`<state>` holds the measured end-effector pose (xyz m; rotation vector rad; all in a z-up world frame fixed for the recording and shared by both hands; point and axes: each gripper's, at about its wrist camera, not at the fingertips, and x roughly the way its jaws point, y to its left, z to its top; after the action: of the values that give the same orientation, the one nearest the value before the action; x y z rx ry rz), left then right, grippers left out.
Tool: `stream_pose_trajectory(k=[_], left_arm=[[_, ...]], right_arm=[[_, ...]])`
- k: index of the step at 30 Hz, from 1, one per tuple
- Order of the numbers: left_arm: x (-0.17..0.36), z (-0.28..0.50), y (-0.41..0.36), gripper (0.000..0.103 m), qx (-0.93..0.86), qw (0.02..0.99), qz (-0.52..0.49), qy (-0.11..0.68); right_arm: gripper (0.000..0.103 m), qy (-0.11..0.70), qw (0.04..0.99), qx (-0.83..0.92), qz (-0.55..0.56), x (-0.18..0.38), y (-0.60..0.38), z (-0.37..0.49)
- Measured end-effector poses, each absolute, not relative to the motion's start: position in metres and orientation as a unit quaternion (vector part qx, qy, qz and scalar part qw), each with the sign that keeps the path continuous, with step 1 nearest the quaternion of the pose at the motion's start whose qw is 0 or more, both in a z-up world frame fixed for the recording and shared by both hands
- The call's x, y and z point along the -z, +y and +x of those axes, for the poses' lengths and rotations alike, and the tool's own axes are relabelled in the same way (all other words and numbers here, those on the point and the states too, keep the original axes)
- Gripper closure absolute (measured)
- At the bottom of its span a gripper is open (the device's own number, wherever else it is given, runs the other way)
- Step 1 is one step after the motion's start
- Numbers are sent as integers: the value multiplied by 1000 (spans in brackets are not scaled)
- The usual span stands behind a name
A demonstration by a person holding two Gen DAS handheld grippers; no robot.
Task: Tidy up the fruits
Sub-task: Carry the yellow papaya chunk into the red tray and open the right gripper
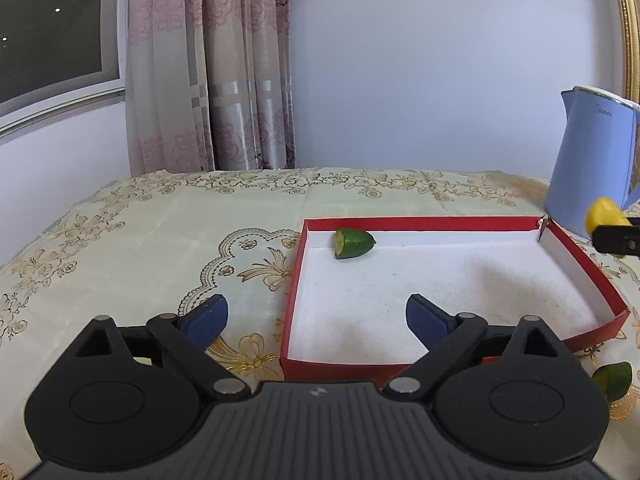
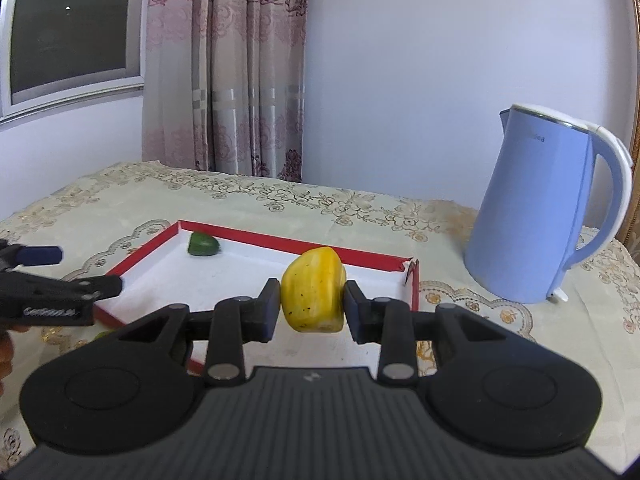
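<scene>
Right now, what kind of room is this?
Probably a room in someone's home: a table under a flowery tablecloth, pink patterned curtains by a window, and a blue kettle beside a red box of fruit.

We are in a home, in a room with a table. The table (image 1: 140, 232) has a soft cloth on it, cream with gold flowers, like the ones people put on at home. A long pink curtain (image 1: 208, 80) with flower shapes hangs at the far side. Left of it is a window (image 1: 52, 28), and it looks dark outside. A blue kettle (image 2: 536, 216) for hot water stands on the right of the table. Behind the kettle we see a bit of a shiny gold frame (image 1: 628, 28) on the plain wall (image 1: 420, 60).
</scene>
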<state>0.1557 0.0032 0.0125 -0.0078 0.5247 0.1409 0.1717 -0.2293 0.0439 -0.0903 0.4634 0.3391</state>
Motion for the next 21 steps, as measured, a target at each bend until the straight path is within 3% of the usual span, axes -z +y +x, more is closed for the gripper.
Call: stream_pose_trajectory(k=[21], left_arm=[[-11, 153, 27, 2, -82, 961, -37, 262]], right_arm=[[71, 308, 944, -116, -39, -1, -226, 261]])
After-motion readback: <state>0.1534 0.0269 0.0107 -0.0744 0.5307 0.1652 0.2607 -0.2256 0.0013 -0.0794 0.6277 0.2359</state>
